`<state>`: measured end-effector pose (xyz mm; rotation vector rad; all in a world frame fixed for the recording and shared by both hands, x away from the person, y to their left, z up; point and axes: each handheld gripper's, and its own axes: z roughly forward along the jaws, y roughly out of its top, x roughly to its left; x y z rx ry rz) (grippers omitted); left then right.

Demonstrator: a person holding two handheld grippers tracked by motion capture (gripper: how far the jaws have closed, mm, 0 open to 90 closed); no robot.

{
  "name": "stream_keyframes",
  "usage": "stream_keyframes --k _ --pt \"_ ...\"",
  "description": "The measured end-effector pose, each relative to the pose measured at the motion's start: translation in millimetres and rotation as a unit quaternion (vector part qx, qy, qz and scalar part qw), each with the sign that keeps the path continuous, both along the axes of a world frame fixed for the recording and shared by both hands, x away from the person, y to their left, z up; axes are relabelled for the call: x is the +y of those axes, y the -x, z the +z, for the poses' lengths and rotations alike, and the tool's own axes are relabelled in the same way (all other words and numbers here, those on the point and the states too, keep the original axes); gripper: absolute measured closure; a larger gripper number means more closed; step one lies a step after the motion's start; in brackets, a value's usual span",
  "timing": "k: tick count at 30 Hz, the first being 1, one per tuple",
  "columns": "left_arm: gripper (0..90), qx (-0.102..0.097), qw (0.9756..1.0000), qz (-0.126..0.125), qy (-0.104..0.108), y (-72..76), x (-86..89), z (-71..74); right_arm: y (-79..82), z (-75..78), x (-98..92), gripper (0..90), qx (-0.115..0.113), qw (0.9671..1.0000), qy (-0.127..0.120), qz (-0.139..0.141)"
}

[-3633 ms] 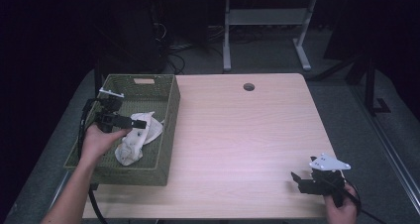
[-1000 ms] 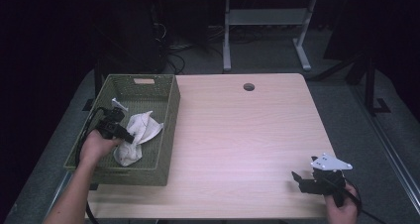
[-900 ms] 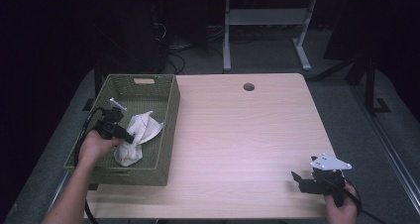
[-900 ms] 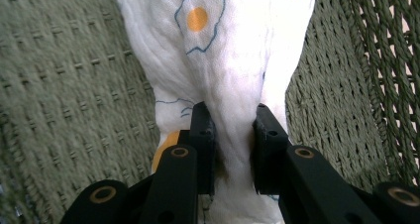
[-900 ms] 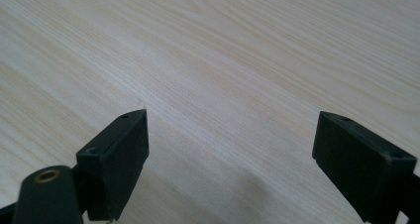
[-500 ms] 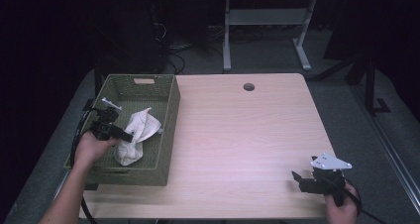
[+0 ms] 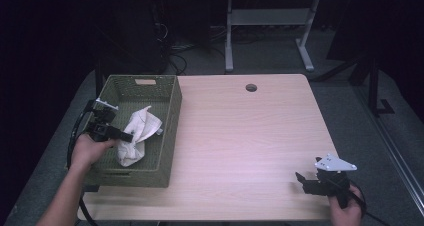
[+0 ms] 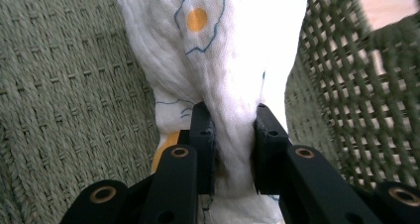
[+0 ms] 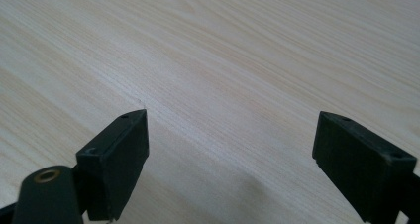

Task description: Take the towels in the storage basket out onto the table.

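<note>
A white cloth (image 7: 137, 136) with an orange and blue print lies bunched inside the green woven basket (image 7: 150, 86) at the table's left side. My left gripper (image 7: 126, 137) is inside the basket and shut on a fold of the cloth (image 8: 223, 60), which is pinched between both black jaws in the left gripper view. My right gripper (image 7: 301, 179) rests low over the table's front right corner. Its jaws stand wide apart over bare wood (image 9: 228, 75) with nothing between them.
The light wooden table (image 7: 245, 136) has a round cable hole (image 7: 251, 87) near its far edge. A metal stand (image 7: 265, 21) and cables sit on the floor beyond the table. The basket's walls rise close around my left gripper.
My left gripper has closed on the cloth and drawn it slightly toward the basket's left wall, lifting the fold. The right gripper has stayed in place.
</note>
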<state>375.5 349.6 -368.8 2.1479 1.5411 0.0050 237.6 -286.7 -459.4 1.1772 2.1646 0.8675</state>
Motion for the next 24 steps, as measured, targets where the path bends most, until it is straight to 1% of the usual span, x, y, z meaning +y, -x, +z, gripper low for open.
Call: stream_keyframes --k 3,5,8,9,12,14,15,16,18,20,22,24 --pt "74.5 -0.013 0.9996 0.006 0.024 3.1 5.7 5.2 -0.5 -0.2 0.9 13.9 0.000 1.0000 0.001 0.001" --pt "74.5 -0.019 0.9991 0.011 0.035 5.0 7.6 8.4 -0.2 0.1 1.6 13.9 0.000 1.0000 0.000 0.001" --pt "74.5 -0.025 0.9990 0.007 0.037 7.3 8.0 13.4 0.0 0.1 1.9 13.9 0.001 1.0000 0.000 0.000" --pt "74.5 -0.030 0.9987 0.007 0.039 8.4 7.6 16.1 0.0 0.1 2.0 13.9 0.001 1.0000 0.001 0.000" --pt "74.5 -0.038 0.9978 0.005 0.055 10.3 7.9 22.3 0.1 0.2 1.8 13.9 0.000 1.0000 0.000 -0.001" --pt "74.5 -0.042 0.9974 0.002 0.059 11.2 7.7 26.3 0.1 0.3 1.5 13.9 -0.001 1.0000 0.001 -0.001" --pt "74.5 -0.047 0.9971 0.003 0.060 12.0 7.2 28.8 0.2 0.3 1.6 13.9 0.000 1.0000 0.001 -0.002" --pt "74.5 -0.051 0.9965 0.005 0.066 12.6 7.1 30.6 0.0 0.3 1.4 13.9 -0.001 1.0000 0.001 -0.002" --pt "74.5 -0.052 0.9958 0.003 0.075 12.9 7.5 33.3 0.4 1.0 1.7 13.9 -0.001 1.0000 0.001 -0.002" --pt "74.5 -0.055 0.9956 0.002 0.076 13.3 7.5 36.1 0.5 1.2 1.7 13.9 -0.001 1.0000 0.000 -0.002" --pt "74.5 -0.057 0.9946 0.003 0.086 14.0 7.4 38.7 0.5 1.2 1.8 13.9 -0.001 1.0000 0.001 -0.002" --pt "74.5 -0.059 0.9944 0.001 0.088 14.5 7.0 41.6 0.6 1.3 1.8 13.9 -0.001 1.0000 0.001 -0.002"
